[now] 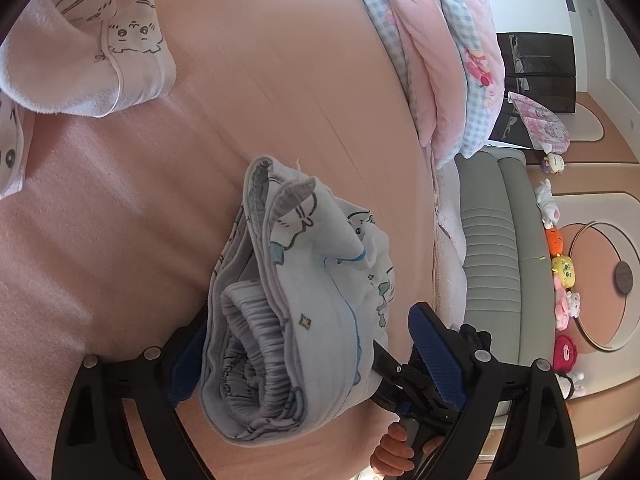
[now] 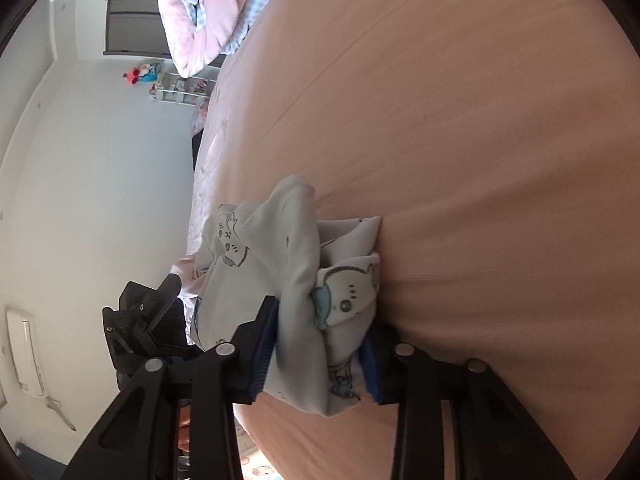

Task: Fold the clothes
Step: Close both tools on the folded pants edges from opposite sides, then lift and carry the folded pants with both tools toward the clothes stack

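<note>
My right claw grips the folded pale-blue printed garment, both blue pads pressing its bundled end. My left claw stands wide around the same garment, one pad hidden behind the cloth, the other well clear of it. Garment rests on the peach bed sheet, near the bed's edge; a pink printed garment lies well apart

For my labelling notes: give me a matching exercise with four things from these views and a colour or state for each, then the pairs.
Things:
1. left gripper
2. right gripper
3. bedsheet
4. quilt

States:
A. shut on the bundled garment
B. plain peach, spread flat
C. open, jaws wide around the garment
D. pink with blue check, heaped

Pairs: 1-C, 2-A, 3-B, 4-D
</note>
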Motion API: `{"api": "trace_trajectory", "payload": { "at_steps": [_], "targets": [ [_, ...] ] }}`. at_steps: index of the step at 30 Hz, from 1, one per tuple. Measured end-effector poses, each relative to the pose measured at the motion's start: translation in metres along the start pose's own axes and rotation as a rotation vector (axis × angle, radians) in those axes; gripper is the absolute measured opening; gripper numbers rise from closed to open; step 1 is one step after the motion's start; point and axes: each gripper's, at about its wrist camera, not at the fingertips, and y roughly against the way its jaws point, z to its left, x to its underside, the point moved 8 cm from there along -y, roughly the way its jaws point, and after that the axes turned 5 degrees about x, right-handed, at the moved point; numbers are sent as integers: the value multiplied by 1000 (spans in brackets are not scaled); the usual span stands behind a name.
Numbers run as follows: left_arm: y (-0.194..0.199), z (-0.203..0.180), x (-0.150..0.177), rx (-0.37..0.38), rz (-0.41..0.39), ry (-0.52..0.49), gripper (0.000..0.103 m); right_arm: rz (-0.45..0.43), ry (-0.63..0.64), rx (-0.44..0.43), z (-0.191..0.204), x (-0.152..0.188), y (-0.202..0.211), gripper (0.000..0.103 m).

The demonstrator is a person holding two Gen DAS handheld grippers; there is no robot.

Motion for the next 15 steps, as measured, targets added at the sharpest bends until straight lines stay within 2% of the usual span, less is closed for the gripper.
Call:
{"api": "trace_trajectory", "payload": {
  "at_steps": [2, 4, 5, 8, 11, 12, 13, 14, 15],
  "targets": [
    [0, -2, 5, -4, 9, 4, 90, 11, -36, -26, -3, -3, 0, 24],
    [0, 4, 8, -60, -4, 3, 72, 22, -51, -14, -2, -5, -2, 24],
    [1, 8, 8, -79, -16, 10, 58, 22, -57, -12, -1, -5, -3, 24],
    [6, 19, 6, -9, -45, 65, 51, 10, -71, -36, 1, -8, -5, 27],
    [9, 22, 5, 9, -46, 70, 47, -13, -86, -44, 8, -10, -5, 34],
    [9, 23, 6, 2, -49, 67, 47, -17, -61, -43, 14, -10, -7, 40],
    [9, 22, 6, -4, -52, 62, 47, -20, -34, -42, 20, -9, -8, 52],
    [9, 22, 6, -7, -56, 58, 47, -19, 1, -53, 28, -9, -9, 60],
    [10, 22, 6, -6, -60, 55, 47, -15, 20, -58, 37, -9, -12, 77]
  ]
}}
